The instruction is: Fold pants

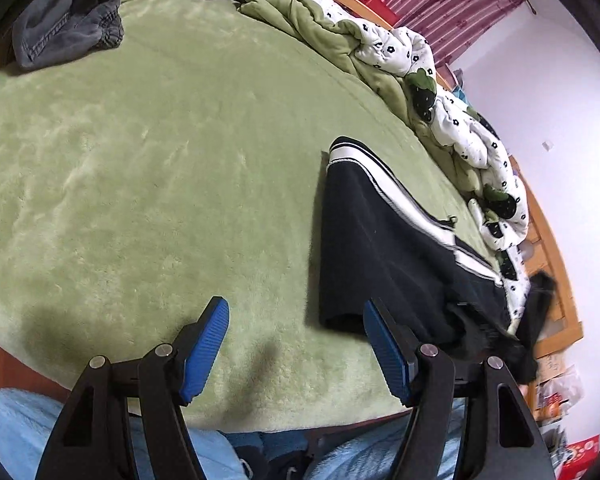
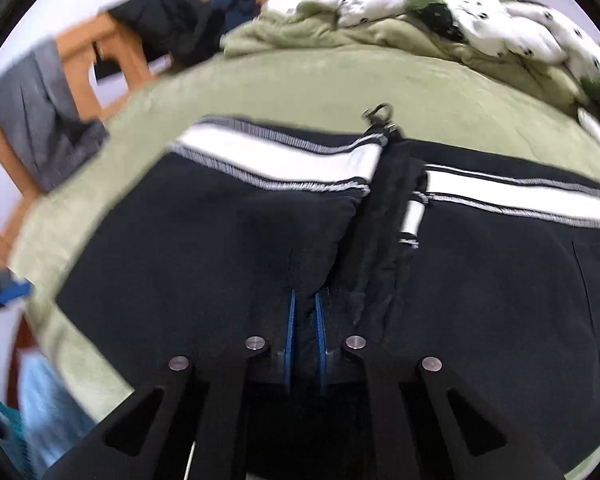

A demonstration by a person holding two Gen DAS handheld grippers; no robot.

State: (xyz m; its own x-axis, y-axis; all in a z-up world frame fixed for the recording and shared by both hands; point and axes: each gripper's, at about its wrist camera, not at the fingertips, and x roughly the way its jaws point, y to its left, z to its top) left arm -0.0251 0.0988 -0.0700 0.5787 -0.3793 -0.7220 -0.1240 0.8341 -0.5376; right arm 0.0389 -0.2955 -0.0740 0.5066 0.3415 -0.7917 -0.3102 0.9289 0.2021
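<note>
Ahead-right of the left gripper (image 1: 296,344): black fleece pants with white side stripes (image 1: 384,240), flat on a green plush blanket (image 1: 160,168), just beside its right finger; jaws wide apart, holding nothing. Under the right gripper (image 2: 305,320): same pants (image 2: 220,248), doubled over, stripes uppermost; blue pads pinched tight on a fabric fold.

Right gripper (image 2: 305,312) pinched shut on a fold of the black pants (image 2: 204,248). White side stripe (image 2: 284,160) runs across, far side. Green blanket (image 2: 340,80) beneath.
</note>
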